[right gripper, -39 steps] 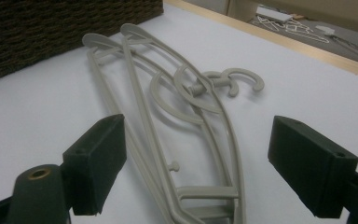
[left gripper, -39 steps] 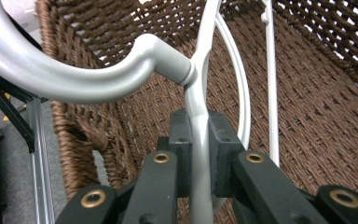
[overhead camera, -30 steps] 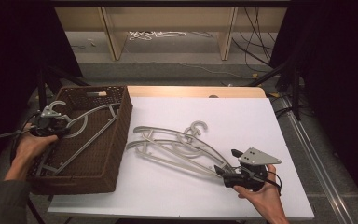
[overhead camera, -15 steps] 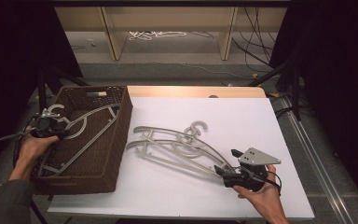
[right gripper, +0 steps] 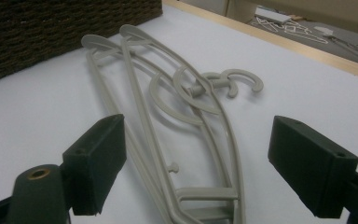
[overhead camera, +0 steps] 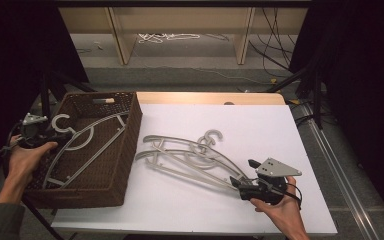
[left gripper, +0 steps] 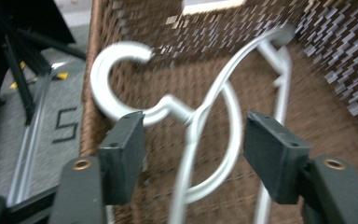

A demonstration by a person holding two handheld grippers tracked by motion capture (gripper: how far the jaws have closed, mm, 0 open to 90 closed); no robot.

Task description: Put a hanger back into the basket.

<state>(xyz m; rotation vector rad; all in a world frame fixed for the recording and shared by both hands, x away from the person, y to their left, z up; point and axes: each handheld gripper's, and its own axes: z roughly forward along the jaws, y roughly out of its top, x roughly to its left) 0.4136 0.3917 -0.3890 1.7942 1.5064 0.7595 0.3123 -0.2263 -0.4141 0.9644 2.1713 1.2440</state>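
Hanger released into the wicker basket
Left gripper jaws have just spread off its hook neck; right gripper, jaws wide apart, is poised over the two hangers on the table, likely next

We have just opened our left gripper and let go of the grey plastic hanger in the brown woven basket, pulling back a little.

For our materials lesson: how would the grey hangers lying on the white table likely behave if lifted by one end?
The hangers look like thin moulded plastic, so probably light and fairly stiff. Two lie overlapped, so they may snag and rise together. Their flat frames shouldn't roll.
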